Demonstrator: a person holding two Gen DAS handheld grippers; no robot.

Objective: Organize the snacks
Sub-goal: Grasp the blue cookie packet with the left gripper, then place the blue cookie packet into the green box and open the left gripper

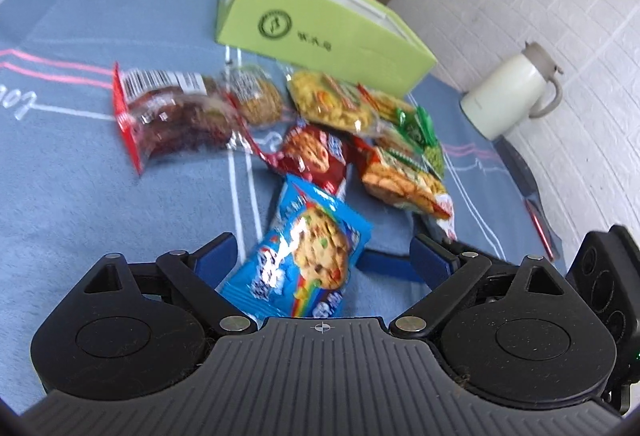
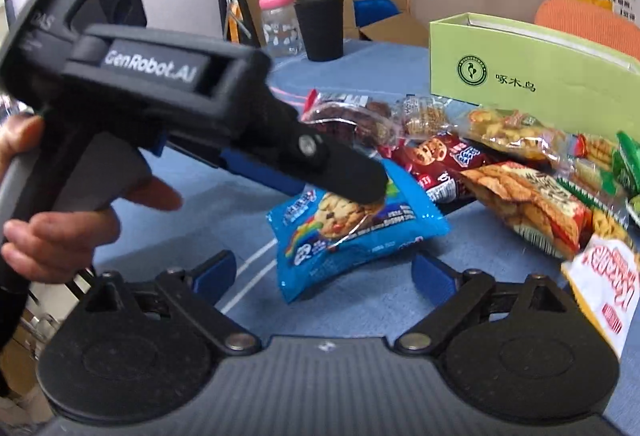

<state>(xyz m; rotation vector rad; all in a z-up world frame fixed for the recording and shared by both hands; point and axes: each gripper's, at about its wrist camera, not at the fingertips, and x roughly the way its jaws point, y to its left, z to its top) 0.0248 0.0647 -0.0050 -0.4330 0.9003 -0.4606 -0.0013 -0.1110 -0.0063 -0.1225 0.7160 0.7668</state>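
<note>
A blue cookie packet lies on the blue tablecloth, propped up at one end. My left gripper is open around it, a blue pad on each side and neither one touching. From the right wrist view, the left gripper reaches down from the left over the same blue packet, with a hand on its grip. My right gripper is open and holds nothing, just short of the packet's near edge. Behind the packet, several more snack packets lie in a heap.
A light green box stands open behind the snacks, with an orange chair back beyond it. A white lidded jug lies at the right table edge. A black cup and a pink-lidded bottle stand at the back. A white-and-red packet lies near right.
</note>
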